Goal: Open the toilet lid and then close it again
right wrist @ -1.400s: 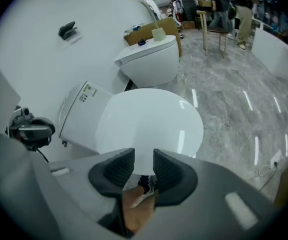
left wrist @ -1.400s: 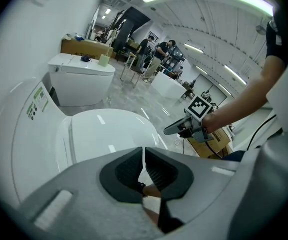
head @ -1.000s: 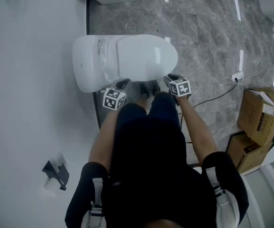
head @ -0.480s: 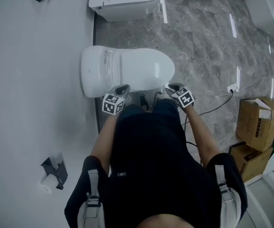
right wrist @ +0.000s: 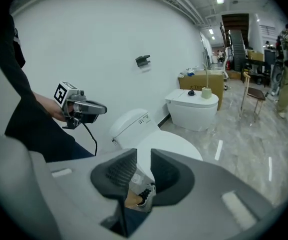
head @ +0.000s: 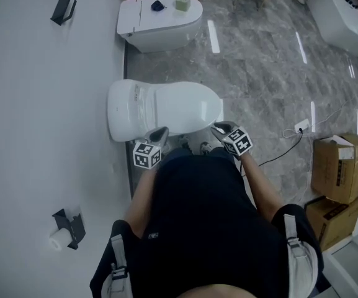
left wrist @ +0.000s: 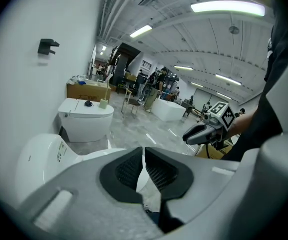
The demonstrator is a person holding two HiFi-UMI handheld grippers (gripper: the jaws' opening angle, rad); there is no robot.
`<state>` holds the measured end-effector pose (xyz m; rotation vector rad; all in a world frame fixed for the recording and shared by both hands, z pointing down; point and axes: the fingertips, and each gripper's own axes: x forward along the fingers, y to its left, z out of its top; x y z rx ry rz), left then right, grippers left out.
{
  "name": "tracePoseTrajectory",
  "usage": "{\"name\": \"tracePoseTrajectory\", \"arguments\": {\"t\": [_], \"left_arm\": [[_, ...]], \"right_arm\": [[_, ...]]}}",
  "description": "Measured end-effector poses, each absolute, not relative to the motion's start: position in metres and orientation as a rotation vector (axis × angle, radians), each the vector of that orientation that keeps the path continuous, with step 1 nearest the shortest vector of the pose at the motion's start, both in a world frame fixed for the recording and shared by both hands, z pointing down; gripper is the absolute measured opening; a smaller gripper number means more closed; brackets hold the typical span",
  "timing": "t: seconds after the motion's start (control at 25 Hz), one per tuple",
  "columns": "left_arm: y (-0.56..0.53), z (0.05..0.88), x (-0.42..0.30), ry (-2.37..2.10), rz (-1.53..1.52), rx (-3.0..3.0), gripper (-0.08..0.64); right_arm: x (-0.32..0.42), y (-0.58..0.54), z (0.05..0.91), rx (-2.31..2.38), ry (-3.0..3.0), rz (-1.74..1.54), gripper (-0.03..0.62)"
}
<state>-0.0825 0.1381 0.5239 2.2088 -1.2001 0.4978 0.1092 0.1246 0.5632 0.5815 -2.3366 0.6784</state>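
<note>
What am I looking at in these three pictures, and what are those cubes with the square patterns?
No robot here: a person stands over a toilet with a hand-held gripper in each hand; the patterned cubes belong to the grippers. The head view looks down from the person's head; each gripper view rides on one gripper, looking along its fingers. The left gripper is shut and empty. The right gripper has just been closing its fingers, but a gap remains with nothing in it. The toilet lid is down. A second toilet and cardboard boxes stand on the floor.
</note>
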Motion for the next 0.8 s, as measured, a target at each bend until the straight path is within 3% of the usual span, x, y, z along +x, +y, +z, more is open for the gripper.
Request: {"name": "tracePoseTrajectory", "arguments": {"t": [0.8], "left_arm": [[0.167,0.508,-0.035,-1.33,0.431,2.167,0.025]], "right_arm": [[0.154,0.117,0.535,0.524,-2.424,0.57,0.091]]}}
